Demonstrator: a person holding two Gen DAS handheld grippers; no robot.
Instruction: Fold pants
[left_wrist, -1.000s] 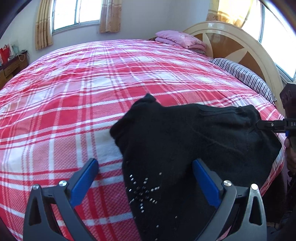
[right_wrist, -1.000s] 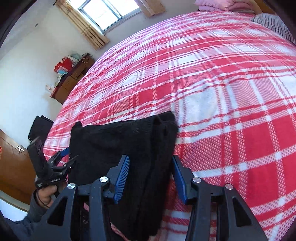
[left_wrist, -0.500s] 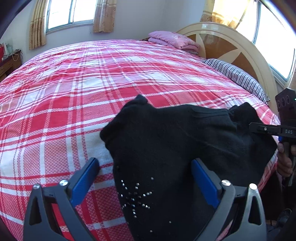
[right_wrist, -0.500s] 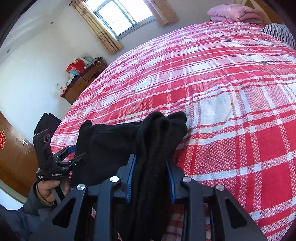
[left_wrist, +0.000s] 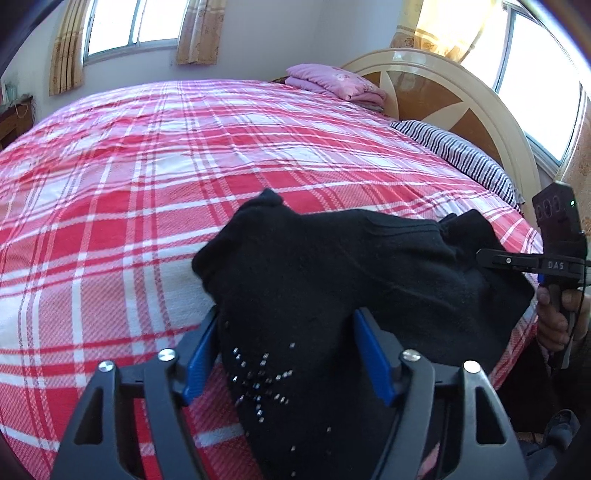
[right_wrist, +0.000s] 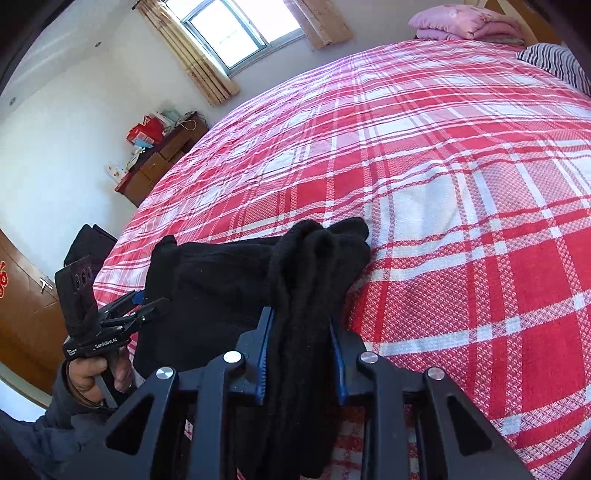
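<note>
The black pants (left_wrist: 332, 273) lie folded near the bed's near edge, with small silver studs on the cloth by my left gripper. My left gripper (left_wrist: 286, 354) has its blue pads closed in around the studded end, pressing the cloth. My right gripper (right_wrist: 301, 354) is shut on a bunched end of the pants (right_wrist: 314, 258). In the left wrist view the right gripper (left_wrist: 491, 258) grips the far right end. In the right wrist view the left gripper (right_wrist: 151, 302) sits at the pants' left end.
The bed has a red and white plaid cover (left_wrist: 147, 184). A folded pink blanket (left_wrist: 332, 81) and a striped pillow (left_wrist: 461, 158) lie by the headboard (left_wrist: 443, 85). A wooden dresser (right_wrist: 162, 155) stands by the far wall.
Both grippers closed on the pants: the right one first, the left one in the last half second. The gripped ends have bunched up and lifted slightly.
</note>
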